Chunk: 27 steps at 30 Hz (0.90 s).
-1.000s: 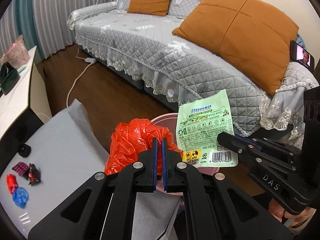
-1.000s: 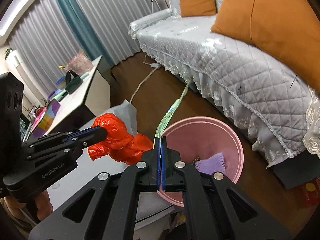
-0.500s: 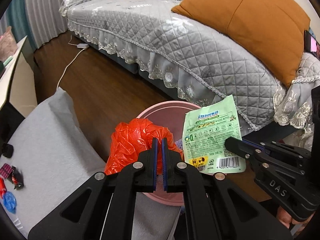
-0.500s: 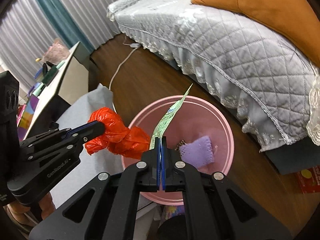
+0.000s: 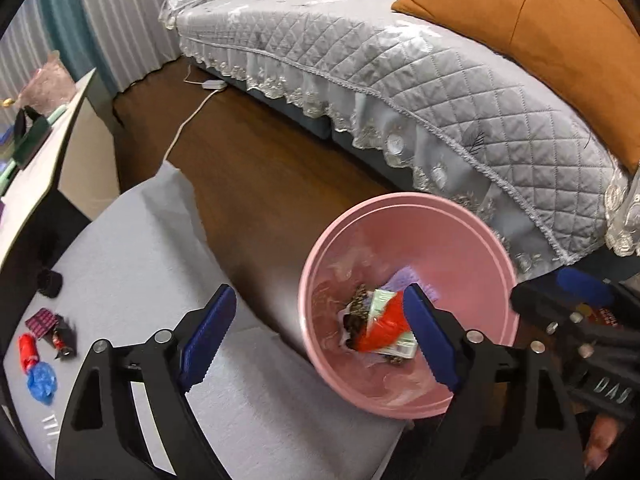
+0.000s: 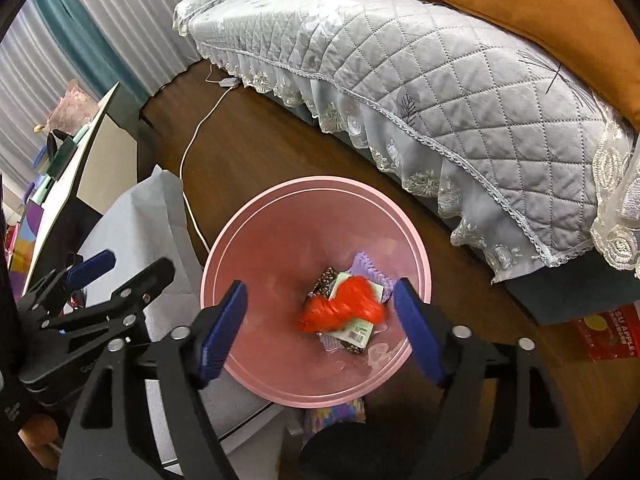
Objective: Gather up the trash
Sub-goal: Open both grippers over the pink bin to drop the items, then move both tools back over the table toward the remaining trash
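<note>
While both tongs open – red bag [image 6: 340, 310] below, in bin [image 6: 256, 216]

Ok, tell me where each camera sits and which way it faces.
Left wrist: on the left claw, angled down over the grey table and pink bin; own opening fingers empty, right claw at its right edge.
Right wrist: on the right claw, looking down into the bin; own opening fingers empty, left claw at left.
Shared: bin, red bag, sofa.
</note>
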### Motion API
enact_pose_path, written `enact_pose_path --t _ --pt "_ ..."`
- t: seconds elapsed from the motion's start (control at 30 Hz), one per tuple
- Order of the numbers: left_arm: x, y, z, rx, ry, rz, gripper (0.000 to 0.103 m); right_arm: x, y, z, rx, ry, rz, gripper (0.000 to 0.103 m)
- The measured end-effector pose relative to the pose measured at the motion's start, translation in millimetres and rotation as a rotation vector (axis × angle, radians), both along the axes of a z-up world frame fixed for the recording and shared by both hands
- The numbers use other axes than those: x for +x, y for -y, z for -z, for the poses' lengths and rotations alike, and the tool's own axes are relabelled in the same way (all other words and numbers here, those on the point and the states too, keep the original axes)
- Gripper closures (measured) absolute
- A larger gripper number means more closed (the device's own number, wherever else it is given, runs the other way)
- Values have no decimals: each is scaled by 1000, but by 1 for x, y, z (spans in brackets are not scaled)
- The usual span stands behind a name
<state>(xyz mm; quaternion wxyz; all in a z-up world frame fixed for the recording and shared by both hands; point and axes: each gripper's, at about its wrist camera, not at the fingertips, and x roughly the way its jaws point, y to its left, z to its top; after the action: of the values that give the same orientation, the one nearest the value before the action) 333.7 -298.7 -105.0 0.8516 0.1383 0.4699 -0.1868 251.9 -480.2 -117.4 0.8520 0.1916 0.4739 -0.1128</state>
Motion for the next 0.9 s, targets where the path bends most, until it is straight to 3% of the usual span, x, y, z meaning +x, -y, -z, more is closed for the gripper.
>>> enact_pose_path --t 0.2,0.3,0.47,0.7,0.9 --pt "-20 -21 -16 5 28 -29 20 -1 -15 -9 -9 17 -45 14" --pt "-39 -44 -36 9 84 -90 20 -2 -27 -12 -6 12 -81 10" --pt "-76 -100 -74 -14 168 -177 20 -17 -51 -40 -68 96 -80 7" --pt "-138 -189 -115 -19 288 -282 15 -65 -135 -78 1 241 -251 5" --pt "-193 -267 -115 0 344 -434 15 -110 -233 -82 -44 349 -470 5"
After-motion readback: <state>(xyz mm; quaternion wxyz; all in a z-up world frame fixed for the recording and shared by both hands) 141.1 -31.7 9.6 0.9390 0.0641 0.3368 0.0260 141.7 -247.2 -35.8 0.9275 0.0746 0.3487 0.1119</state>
